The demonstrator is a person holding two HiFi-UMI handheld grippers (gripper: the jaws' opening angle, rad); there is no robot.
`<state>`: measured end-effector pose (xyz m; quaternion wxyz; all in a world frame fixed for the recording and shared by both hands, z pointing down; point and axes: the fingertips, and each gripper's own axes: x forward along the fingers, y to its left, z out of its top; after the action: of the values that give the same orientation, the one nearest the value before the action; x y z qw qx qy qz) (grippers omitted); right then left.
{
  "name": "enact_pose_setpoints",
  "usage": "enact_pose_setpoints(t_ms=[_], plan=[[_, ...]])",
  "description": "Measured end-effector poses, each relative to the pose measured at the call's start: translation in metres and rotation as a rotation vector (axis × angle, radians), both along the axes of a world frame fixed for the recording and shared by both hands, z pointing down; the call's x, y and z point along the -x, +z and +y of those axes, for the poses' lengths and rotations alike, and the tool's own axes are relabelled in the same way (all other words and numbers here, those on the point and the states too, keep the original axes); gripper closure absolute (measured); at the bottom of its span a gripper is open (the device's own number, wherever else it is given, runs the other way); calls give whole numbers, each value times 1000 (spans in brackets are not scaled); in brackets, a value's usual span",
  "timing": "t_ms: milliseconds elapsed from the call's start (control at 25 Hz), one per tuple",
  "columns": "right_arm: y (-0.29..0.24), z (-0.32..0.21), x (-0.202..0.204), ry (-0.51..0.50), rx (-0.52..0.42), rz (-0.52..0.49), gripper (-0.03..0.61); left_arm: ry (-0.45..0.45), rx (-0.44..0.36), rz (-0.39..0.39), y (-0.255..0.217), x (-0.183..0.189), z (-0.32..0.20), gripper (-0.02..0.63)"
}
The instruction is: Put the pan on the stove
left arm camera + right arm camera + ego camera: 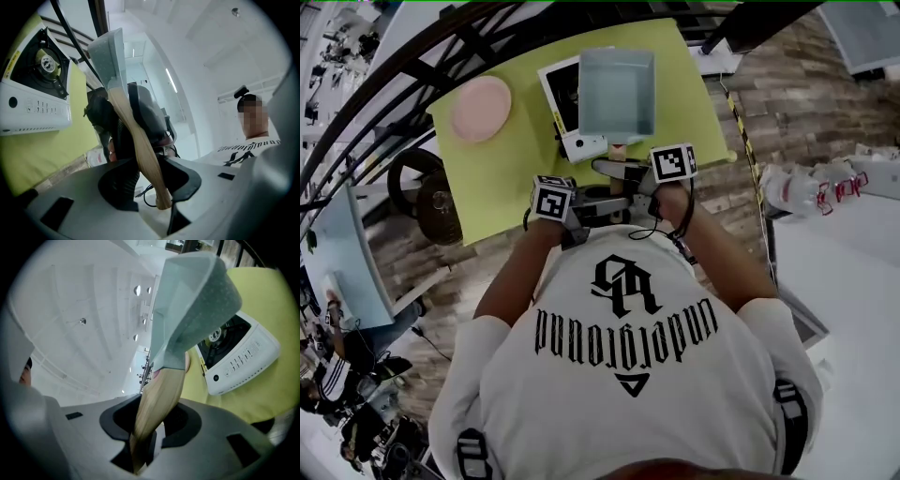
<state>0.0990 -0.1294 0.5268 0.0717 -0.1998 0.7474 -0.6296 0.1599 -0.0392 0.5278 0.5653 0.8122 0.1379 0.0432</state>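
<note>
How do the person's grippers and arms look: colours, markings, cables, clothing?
The left hand-held gripper and the right hand-held gripper have pale grey moulded bodies with black curved jaws. Each carries a white cube with black square markers. A thin black cable loops at the right one. The person wears a white short-sleeved T-shirt with black print.

A: What lies around the tabletop?
B: Brown plank floor, right of it and along its left side; farther right stands a white table carrying clear bottles.
A: And left of it?
B: Dark curved rails sweep past its far left corner.
A: Overhead?
B: A white ceiling with small round lamps, evenly bright.
</note>
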Motion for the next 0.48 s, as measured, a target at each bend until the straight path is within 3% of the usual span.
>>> enact_pose_setpoints(t_ms=[480], plan=[[5,-85,11,-73,-13,36,452,-46,0,4,-2,4,-88,469]])
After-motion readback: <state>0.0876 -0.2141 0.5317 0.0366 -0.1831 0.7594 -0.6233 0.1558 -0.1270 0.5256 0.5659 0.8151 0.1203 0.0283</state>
